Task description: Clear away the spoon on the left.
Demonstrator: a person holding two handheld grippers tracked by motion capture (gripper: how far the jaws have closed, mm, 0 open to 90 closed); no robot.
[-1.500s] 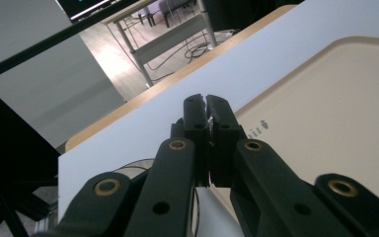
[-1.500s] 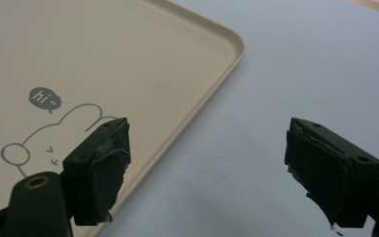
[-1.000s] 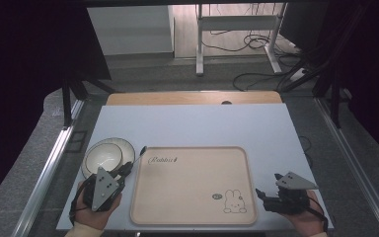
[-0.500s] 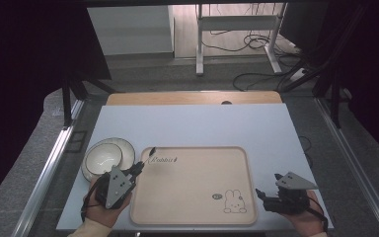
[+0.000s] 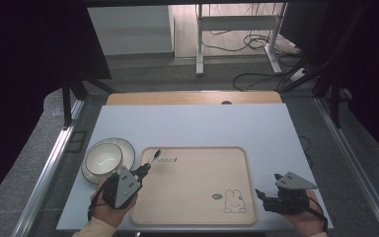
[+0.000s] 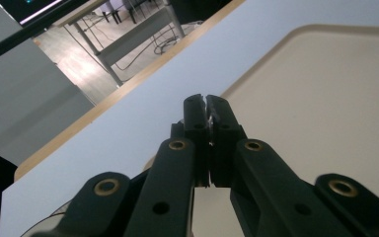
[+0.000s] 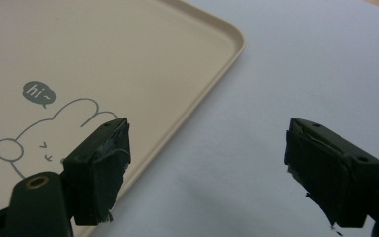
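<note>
My bench (image 5: 192, 126) is the biggest thing here, a pale blue-white top with a strip of wood along its far edge. On it, between my two claws, lies the beige tray (image 5: 202, 173), flat, its near edge close to the bench's near edge. A rabbit drawing with a small "hi~" bubble (image 7: 39, 95) is printed in the tray corner nearest my right claw, and a line of script sits at the far left corner.

Just beyond my left claw and a little to its left sits a white bowl (image 5: 102, 158) on a round plate (image 5: 125, 146), both on the bench beside the tray's left edge.

My left claw (image 5: 147, 167) points forward and to the right, its tips over the tray's far left corner. In the left gripper view (image 6: 208, 104) its jaws are pressed together on something thin and pale that peeps out at the tips. From the high view a dark spoon (image 5: 154, 156) runs on from those tips, its bowl lying by the script; I take it for what the jaws hold.

My right claw (image 5: 261, 195) rests low at the tray's near right corner, pointing left. Its jaws (image 7: 205, 168) stand wide apart with nothing between them, one over the tray's rim by the rabbit, the other over bare bench.
</note>
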